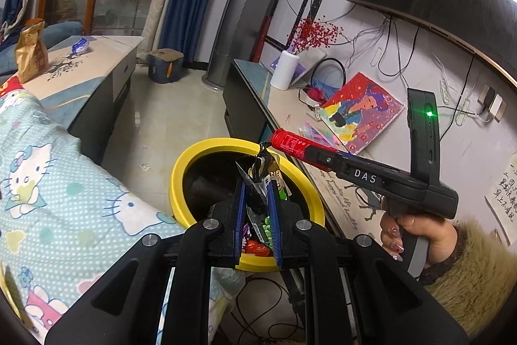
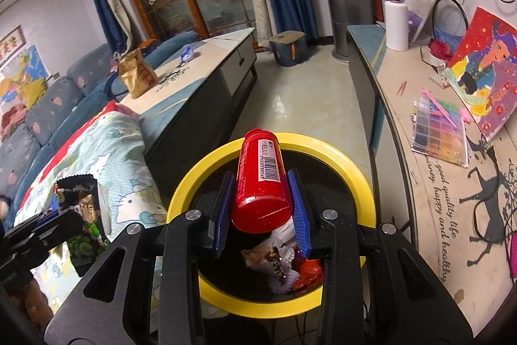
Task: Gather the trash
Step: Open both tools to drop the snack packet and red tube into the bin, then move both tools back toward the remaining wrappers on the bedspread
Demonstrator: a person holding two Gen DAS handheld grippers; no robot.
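L gripper point(image 1: 257, 215) pinching snack wrapper point(image 1: 258, 183), R gripper point(image 2: 261, 202) clamping red bottle point(image 2: 260, 177), both hovering over yellow bin point(image 2: 355, 173); light wrapper risking drifting past bin rim

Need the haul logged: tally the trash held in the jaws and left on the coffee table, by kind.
Bottles: 1, red bottle, held
Wrappers: 2, snack wrapper held, blue wrapper on table
Bags: 1, brown bag on table
Total: 4

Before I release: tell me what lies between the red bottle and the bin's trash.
Only open air. In the right wrist view the right gripper holds the red bottle above the bin, trash below.
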